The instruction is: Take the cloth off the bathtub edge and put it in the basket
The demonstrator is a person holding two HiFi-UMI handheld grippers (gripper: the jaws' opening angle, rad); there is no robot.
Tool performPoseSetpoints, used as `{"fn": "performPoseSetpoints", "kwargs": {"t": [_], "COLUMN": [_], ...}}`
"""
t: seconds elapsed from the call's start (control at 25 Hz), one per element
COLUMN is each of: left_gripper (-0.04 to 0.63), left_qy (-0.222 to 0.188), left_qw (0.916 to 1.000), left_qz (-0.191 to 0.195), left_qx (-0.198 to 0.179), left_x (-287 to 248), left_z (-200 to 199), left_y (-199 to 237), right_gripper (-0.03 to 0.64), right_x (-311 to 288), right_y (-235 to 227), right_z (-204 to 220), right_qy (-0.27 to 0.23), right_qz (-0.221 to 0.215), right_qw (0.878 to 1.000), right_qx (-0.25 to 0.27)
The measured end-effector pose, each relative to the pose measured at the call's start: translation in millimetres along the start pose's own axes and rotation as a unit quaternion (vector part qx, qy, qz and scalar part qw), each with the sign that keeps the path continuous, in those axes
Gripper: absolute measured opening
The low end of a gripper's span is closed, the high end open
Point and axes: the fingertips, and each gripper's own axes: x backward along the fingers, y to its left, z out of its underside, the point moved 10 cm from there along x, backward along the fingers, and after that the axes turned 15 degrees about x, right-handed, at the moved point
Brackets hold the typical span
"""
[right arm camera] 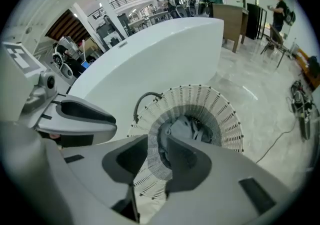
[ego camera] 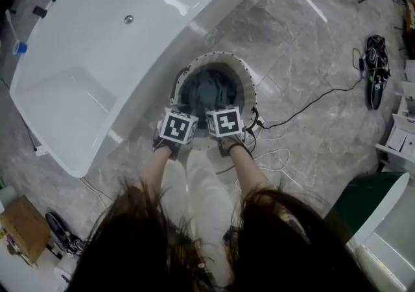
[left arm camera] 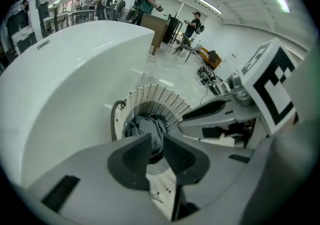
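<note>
1. Dark grey crumpled cloth (ego camera: 211, 89) (left arm camera: 145, 126) (right arm camera: 187, 129) lies bunched at the bottom of the round white slatted plastic basket (ego camera: 253, 99) (left arm camera: 160, 99) (right arm camera: 225, 114), w/ its folds heaped near the centre, inside the wall all round.
2. The basket stands on the floor just beside the outer wall of the glossy white oval bathtub (ego camera: 97, 57) (left arm camera: 65, 79) (right arm camera: 150, 64). A dark curved handle (left arm camera: 116, 114) (right arm camera: 145, 100) sits on the basket's tub side.
3. The left gripper (ego camera: 179, 125) (left arm camera: 157, 141) (right arm camera: 75, 116) hangs over the basket's near rim and points steeply down. The cloth is below and beyond its tips, apart from them. Its jaws are nearly together w/ only a thin gap. They pinch nothing, and basket slats and a bit of cloth show through the gap.
4. The right gripper (ego camera: 224, 122) (right arm camera: 157, 146) (left arm camera: 225, 114) is just beside the left one, marker cubes almost touching, also above the near rim and pointing steeply down. Its jaws are a little further apart than the left's and are empty; the slatted wall shows through the gap. The cloth is lower down, past the tips, w/o contact.
5. Around them is a grey marble-look tiled floor (ego camera: 311, 44). A thin black cable (ego camera: 311, 102) runs off from the basket toward the right side of the head view.
6. Dark gloved hands grip both tools, and long dark hair (ego camera: 149, 245) fills the bottom of the head view.
7. In the bkgd of both gripper views, people stand by a brown wooden counter (left arm camera: 157, 31) (right arm camera: 232, 21).
</note>
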Motion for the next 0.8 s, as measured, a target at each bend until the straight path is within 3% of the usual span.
{"fn": "performPoseSetpoints", "kwargs": {"t": [0.2,0.28,0.48,0.64,0.8], "left_gripper": [0.052,0.052,0.052,0.052,0.052], "left_qy": [-0.027,-0.048,-0.112,-0.178,-0.246], "left_qw": [0.9996,0.9988,0.9927,0.9817,0.9623], "left_qz": [-0.001,-0.008,0.015,0.02,0.028], "left_qx": [0.004,0.011,0.042,0.065,0.113], "left_x": [55.1,81.6,145.3,204.2,255.5], "left_z": [6.5,6.3,1.7,6.6,23.0], "left_y": [11.1,17.5,22.9,28.8,43.8], "right_gripper": [0.129,0.129,0.129,0.119,0.1], "right_x": [40.7,57.7,105.8,138.6,165.9], "right_y": [31.7,46.2,88.0,129.9,172.4], "right_z": [-29.2,-44.5,-87.2,-115.9,-146.1], "right_qy": [-0.038,-0.058,-0.131,-0.184,-0.228], "right_qz": [0.004,0.002,-0.01,-0.045,-0.079], "right_qw": [0.999,0.998,0.99,0.981,0.967], "right_qx": [0.028,0.033,0.042,0.053,0.086]}}
